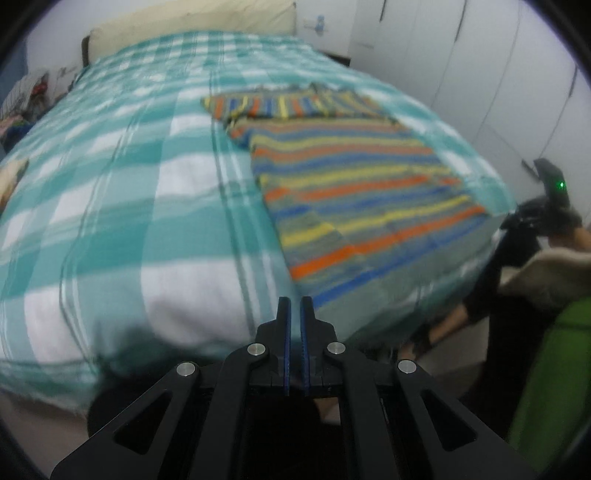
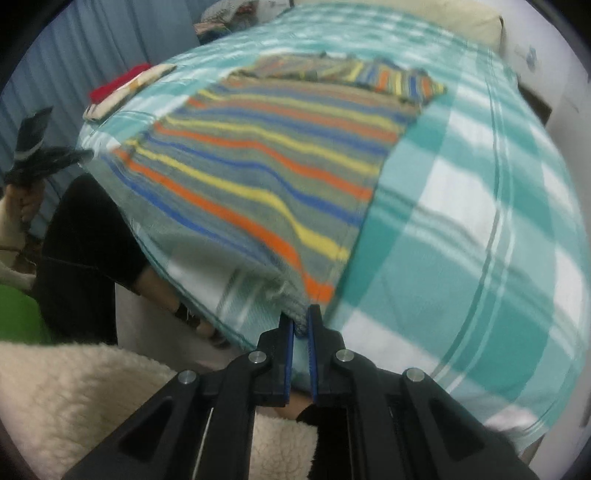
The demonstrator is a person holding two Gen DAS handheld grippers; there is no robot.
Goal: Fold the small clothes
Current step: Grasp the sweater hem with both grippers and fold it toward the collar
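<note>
Bed cover (image 1: 147, 177): teal-and-white check, fills mid-frame
Pillow (image 1: 192, 26): cream, top centre
Wardrobe doors (image 1: 498, 66): white, upper right
Curtain (image 2: 74, 74): blue, upper left

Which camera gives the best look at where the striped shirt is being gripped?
The right wrist view. There the right gripper is shut on the striped shirt at its near hem corner, with fabric visible between the fingers. The left wrist view shows the shirt lying flat on the checked bedspread, but that grip point is hidden; the left gripper looks shut and empty.
</note>
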